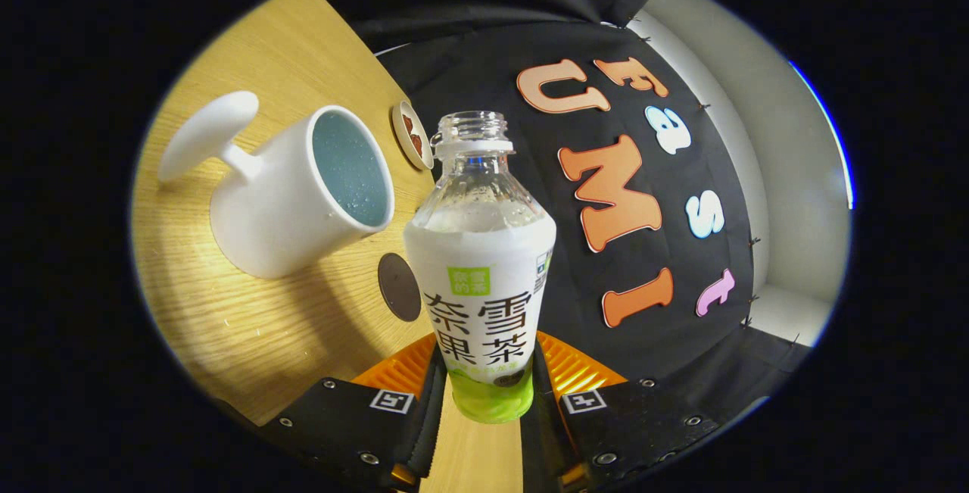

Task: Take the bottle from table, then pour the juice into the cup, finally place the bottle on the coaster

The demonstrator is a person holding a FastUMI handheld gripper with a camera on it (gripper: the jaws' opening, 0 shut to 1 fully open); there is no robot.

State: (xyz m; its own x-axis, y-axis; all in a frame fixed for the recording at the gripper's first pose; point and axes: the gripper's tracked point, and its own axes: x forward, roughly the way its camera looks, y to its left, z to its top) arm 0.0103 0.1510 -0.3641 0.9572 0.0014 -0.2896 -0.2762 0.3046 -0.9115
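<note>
The gripper [484,391] clamps a clear plastic bottle [480,266], uncapped; left stands a smooth white cup [299,190] on wood.

The counter [250,341] was pale wood with a fine straight grain. A white cup [291,186] with a bluish inside and a thick side handle stood on it. Near the cup's base lay a dark round coaster [399,286]. Beyond the cup sat a small round dish [412,135] holding something brown.
</note>
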